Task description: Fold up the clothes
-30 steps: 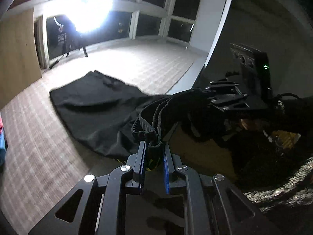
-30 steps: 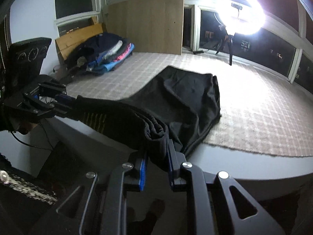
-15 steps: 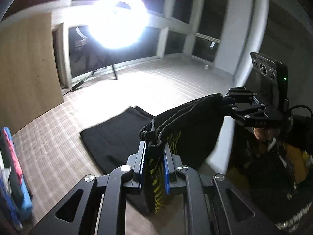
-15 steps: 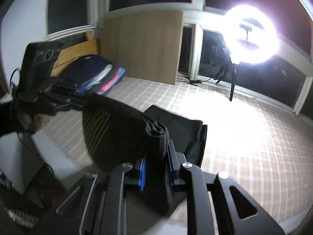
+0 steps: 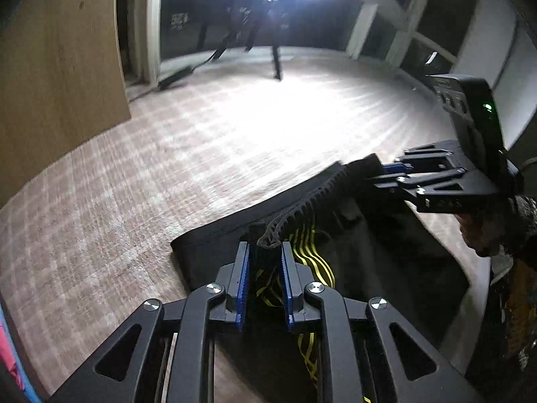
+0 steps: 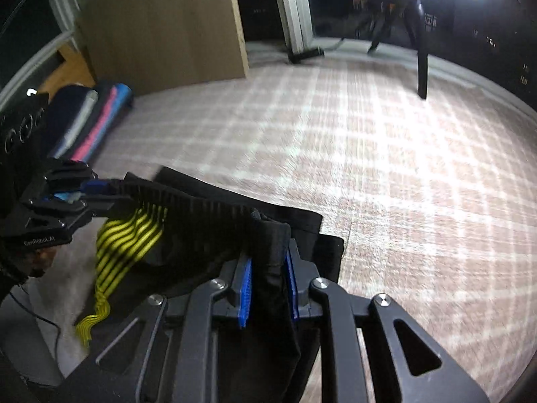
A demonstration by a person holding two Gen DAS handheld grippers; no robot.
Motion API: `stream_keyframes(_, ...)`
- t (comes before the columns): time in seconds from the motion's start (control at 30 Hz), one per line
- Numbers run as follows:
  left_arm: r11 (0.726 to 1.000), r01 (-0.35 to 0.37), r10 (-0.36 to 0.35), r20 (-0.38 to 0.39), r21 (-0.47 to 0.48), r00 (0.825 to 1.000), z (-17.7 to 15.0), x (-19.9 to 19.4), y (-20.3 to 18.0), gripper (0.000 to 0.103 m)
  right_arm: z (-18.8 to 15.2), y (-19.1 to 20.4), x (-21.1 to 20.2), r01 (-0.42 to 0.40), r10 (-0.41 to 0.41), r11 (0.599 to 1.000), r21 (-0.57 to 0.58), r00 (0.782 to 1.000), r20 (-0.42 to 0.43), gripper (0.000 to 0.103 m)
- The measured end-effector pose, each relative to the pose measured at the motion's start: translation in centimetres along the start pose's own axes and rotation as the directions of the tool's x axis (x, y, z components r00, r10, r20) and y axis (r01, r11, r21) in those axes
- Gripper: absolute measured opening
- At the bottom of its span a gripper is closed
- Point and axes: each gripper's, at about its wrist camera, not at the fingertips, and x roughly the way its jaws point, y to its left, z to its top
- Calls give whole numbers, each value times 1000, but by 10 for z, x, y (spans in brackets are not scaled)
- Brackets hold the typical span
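Observation:
A black garment with a ribbed waistband and yellow stripes (image 5: 315, 208) hangs stretched between my two grippers above the checked cloth surface (image 5: 134, 181). My left gripper (image 5: 265, 252) is shut on one end of the waistband. My right gripper (image 6: 268, 262) is shut on the other end. The garment (image 6: 201, 211) droops below the band, its lower part resting folded on the surface. In the left wrist view the right gripper (image 5: 392, 171) holds the band at the right. In the right wrist view the left gripper (image 6: 90, 191) holds it at the left.
A stack of folded clothes (image 6: 87, 121) lies at the far left by a wooden board (image 6: 161, 27). A ring light on a tripod (image 5: 275, 57) stands at the back of the surface. Dark windows run behind it.
Both grippers have carried the waistband up and forward over the surface, then lowered it. The garment, spread flat a second ago, now lies doubled under the held band.

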Motion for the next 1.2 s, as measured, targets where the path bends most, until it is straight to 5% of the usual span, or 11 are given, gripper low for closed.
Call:
stream_keyframes(0.13, 992, -58, 57, -10, -115, 998, 5, 4, 23, 36, 4, -13, 4, -13, 14, 999, 38, 999, -30, 29)
stream_keyframes(0.23, 973, -27, 37, 37, -230, 999, -2, -17, 40, 45, -3, -25, -16, 15, -13, 995, 99, 1000, -23, 52)
stream_keyframes(0.27, 965, -8, 21, 48, -263, 999, -10, -25, 42, 55, -9, -29, -21, -3, 5, 993, 117, 1000, -17, 57)
stream_keyframes(0.37, 945, 37, -23, 46, -325, 999, -30, -36, 42, 64, -30, -39, -35, -70, 71, 983, 172, 997, 2, 70)
stream_keyframes(0.5, 964, -17, 9, -33, -266, 999, -39, -18, 18, 65, -52, -45, -39, -112, 115, 975, 192, 993, -4, 70)
stream_keyframes(0.73, 956, -113, 103, -50, -272, 993, -38, 6, 14, 69, -53, -34, -23, -160, 161, 973, 165, 987, 8, 72)
stream_keyframes(0.8, 958, -100, 92, -43, -268, 995, -38, 8, 10, 71, -53, -29, -20, -180, 179, 974, 138, 984, 24, 70)
stream_keyframes(1.03, 970, -54, 48, -29, -237, 998, -34, 14, -2, 62, -49, -30, -13, -229, 229, 966, 123, 973, 17, 32)
stream_keyframes(1.2, 951, 1, 1, 8, -309, 1000, -31, 17, 6, 14, -51, -30, -10, -265, 263, 953, 147, 964, 33, 12)
